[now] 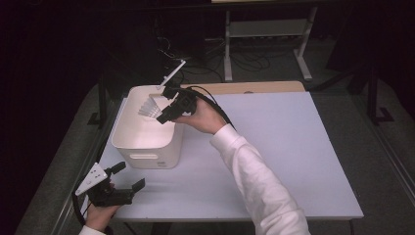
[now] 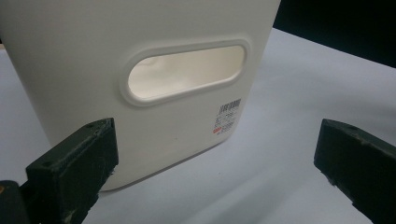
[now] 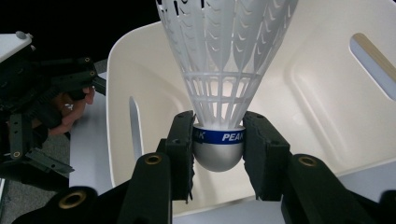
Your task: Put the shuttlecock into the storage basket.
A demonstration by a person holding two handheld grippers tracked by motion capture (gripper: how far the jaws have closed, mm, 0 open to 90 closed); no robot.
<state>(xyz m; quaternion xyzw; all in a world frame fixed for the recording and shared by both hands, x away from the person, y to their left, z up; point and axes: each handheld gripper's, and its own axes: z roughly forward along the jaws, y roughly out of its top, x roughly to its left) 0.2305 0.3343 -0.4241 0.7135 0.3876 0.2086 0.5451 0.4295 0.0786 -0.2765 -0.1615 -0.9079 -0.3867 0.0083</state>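
1. White table [image 1: 274, 147] was seen carrying a white bin [image 1: 142, 134] at its left.
2. A shuttlecock [image 3: 219, 140] was clamped by the right gripper [image 1: 164, 113] fingers above the bin.
3. Left gripper [image 1: 128, 177] fingers were held wide near the bin's near wall.

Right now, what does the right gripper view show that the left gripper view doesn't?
Right gripper view alone: a white plastic shuttlecock, its rounded base with a blue band clamped in the right claw above the bin's open inside.

Left gripper view alone: the open left claw facing the bin's outer wall, with its oval handle slot and barcode sticker.

Both: the white plastic bin and the pale tabletop.
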